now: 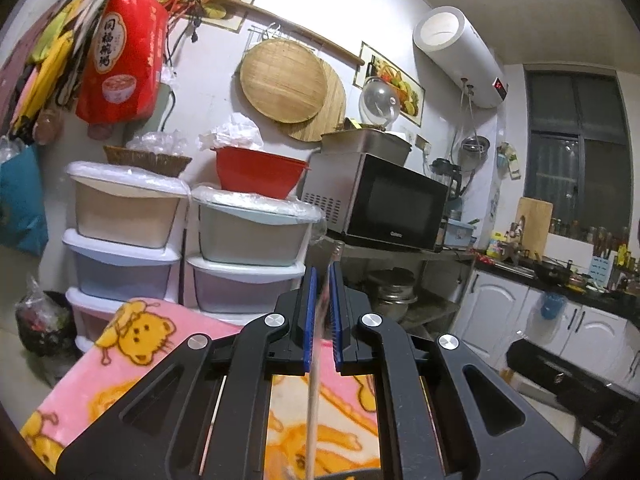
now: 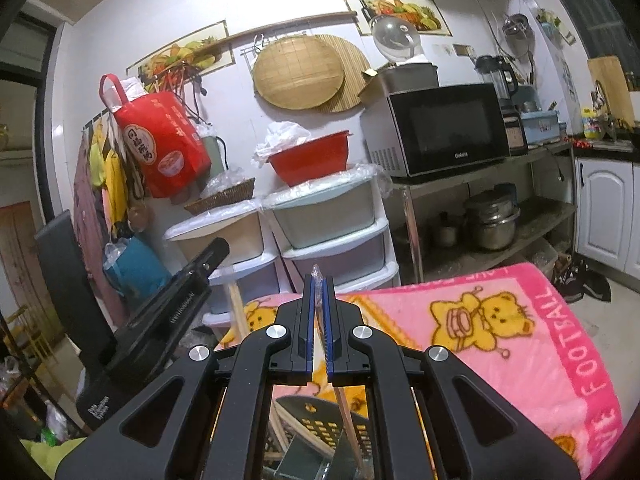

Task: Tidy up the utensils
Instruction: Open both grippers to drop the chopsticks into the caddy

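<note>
My left gripper (image 1: 325,280) is shut on a wooden chopstick (image 1: 311,412) that hangs down through the jaws over the pink blanket. My right gripper (image 2: 318,292) is shut on a chopstick in a clear plastic wrapper (image 2: 317,276); its wooden shaft (image 2: 345,412) runs down into a grey perforated utensil holder (image 2: 320,432) below, beside other chopsticks (image 2: 280,436). The left gripper's body (image 2: 168,300) shows in the right wrist view at the left, with its chopstick (image 2: 237,312) hanging below it.
A pink bear blanket (image 2: 500,340) covers the table (image 1: 132,344). Behind stand stacked plastic drawers (image 1: 244,268), a red basin (image 1: 256,172), a microwave (image 1: 396,204) on a metal rack with pots (image 2: 490,220), and white cabinets (image 1: 560,320).
</note>
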`<state>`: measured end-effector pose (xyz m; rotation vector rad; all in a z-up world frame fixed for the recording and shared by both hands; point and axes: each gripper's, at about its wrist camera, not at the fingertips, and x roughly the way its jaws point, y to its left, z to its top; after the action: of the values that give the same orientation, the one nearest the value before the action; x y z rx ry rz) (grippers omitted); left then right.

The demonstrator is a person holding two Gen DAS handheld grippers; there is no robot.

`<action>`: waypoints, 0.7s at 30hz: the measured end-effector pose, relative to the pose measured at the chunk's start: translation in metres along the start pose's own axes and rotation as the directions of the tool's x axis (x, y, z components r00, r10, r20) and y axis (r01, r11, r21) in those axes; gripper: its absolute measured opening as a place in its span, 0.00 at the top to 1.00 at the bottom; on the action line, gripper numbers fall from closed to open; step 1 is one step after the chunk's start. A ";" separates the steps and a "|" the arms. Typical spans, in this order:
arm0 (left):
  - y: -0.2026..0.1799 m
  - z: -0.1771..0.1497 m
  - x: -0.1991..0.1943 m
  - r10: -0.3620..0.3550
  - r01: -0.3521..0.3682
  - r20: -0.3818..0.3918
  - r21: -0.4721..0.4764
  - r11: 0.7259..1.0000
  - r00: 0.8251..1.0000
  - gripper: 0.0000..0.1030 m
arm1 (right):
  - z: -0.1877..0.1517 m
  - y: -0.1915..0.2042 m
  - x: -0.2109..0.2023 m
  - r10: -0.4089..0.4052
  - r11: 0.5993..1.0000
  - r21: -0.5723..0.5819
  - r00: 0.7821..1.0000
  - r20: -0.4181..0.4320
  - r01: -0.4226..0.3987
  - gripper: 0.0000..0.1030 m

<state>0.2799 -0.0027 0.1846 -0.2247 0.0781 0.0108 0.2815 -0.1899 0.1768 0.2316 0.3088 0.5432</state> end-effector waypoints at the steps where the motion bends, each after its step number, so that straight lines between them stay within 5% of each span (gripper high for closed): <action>1: 0.001 -0.001 0.000 -0.003 0.003 -0.005 -0.002 1.000 1.000 0.95 | -0.001 -0.001 0.000 -0.003 1.000 0.005 1.000 -0.005 0.003 0.96; 11: 0.005 -0.011 -0.008 -0.028 0.027 -0.057 -0.025 0.999 0.998 0.81 | -0.016 -0.008 0.000 -0.017 0.999 0.031 0.998 -0.059 0.019 0.95; 21: 0.006 -0.015 -0.019 -0.062 0.058 -0.141 -0.032 0.998 0.988 0.68 | -0.021 -0.015 -0.011 -0.033 0.999 0.040 0.997 -0.074 0.037 0.83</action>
<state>0.2599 -0.0006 0.1699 -0.2554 0.2128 -0.0646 0.2719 -0.2056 0.1550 0.2463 0.3953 0.5117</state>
